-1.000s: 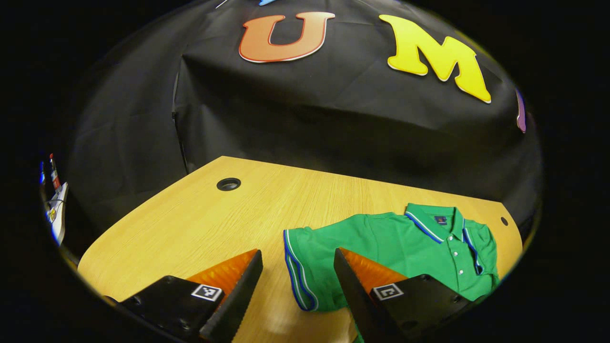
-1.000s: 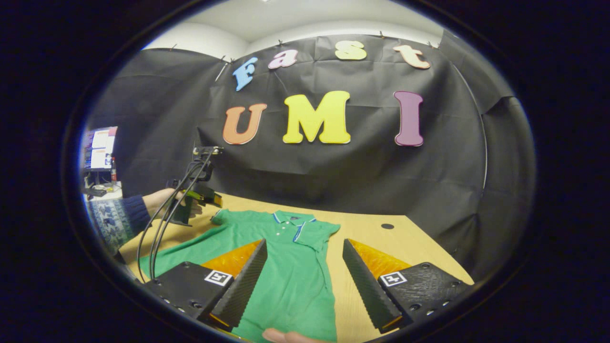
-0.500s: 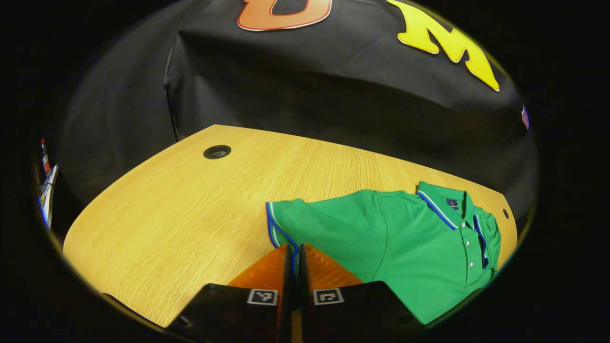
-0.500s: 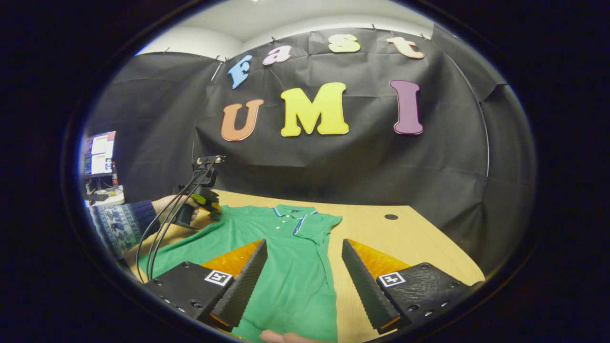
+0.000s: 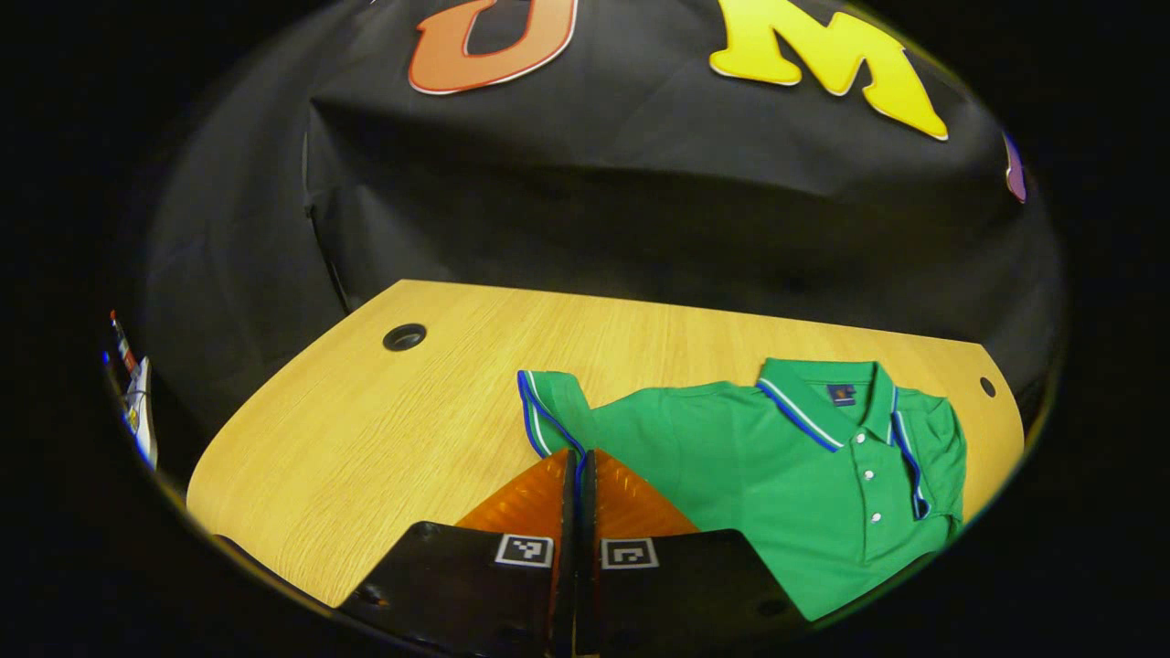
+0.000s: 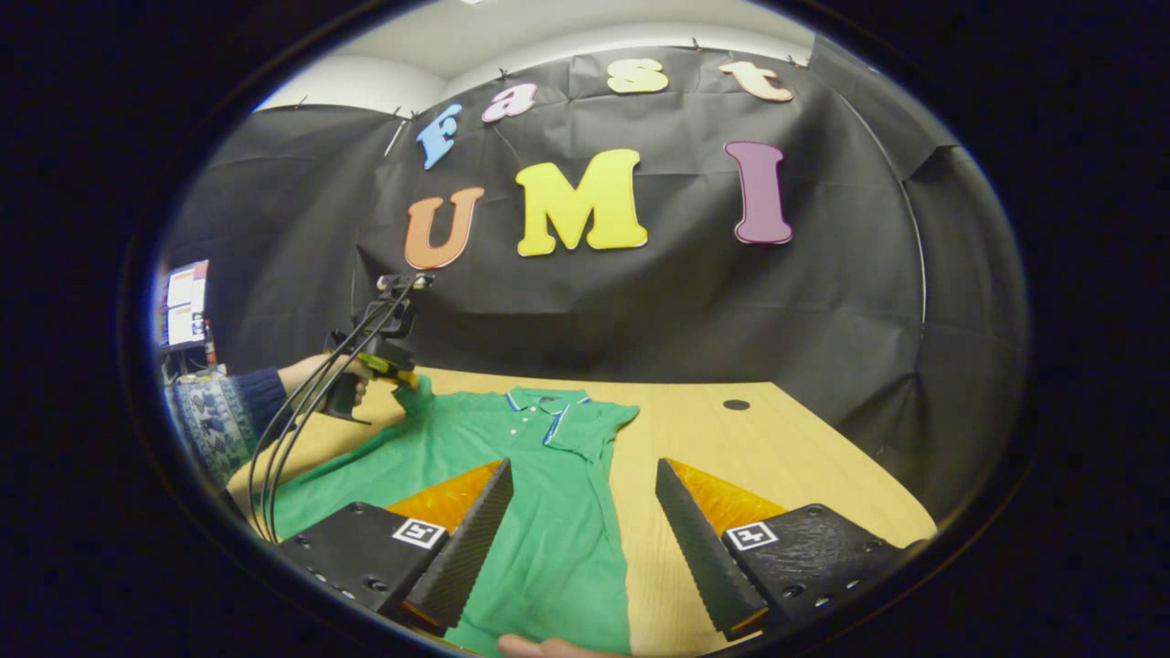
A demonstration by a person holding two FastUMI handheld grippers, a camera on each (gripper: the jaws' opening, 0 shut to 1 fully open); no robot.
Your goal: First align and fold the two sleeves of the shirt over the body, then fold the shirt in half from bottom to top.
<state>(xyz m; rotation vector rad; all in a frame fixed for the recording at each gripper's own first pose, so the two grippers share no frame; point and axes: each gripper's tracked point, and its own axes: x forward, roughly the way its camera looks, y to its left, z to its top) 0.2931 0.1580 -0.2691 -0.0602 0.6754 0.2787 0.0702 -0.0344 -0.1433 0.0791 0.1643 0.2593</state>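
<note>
A green polo shirt (image 5: 777, 466) (image 6: 539, 493) with blue-and-white trim lies on the wooden table, collar toward the far wall. One sleeve (image 6: 594, 422) lies folded over the body. My left gripper (image 5: 578, 466) is shut on the cuff of the other sleeve (image 5: 548, 411) and holds it lifted off the table. In the right gripper view the left gripper (image 6: 388, 361), held by a hand, pinches that raised sleeve at the shirt's far left. My right gripper (image 6: 583, 525) hovers open above the shirt's lower body, nothing between its fingers.
The wooden table (image 5: 366, 429) has a round cable hole (image 5: 404, 336) at the far left and a smaller hole (image 5: 986, 387) at the far right. A sleeved arm (image 6: 219, 416) and cables reach in at left. A fingertip (image 6: 526, 647) shows at the right gripper view's bottom edge.
My left gripper went from open to shut on the sleeve cuff, then lifted it off the table. My right gripper stayed open and barely moved.
</note>
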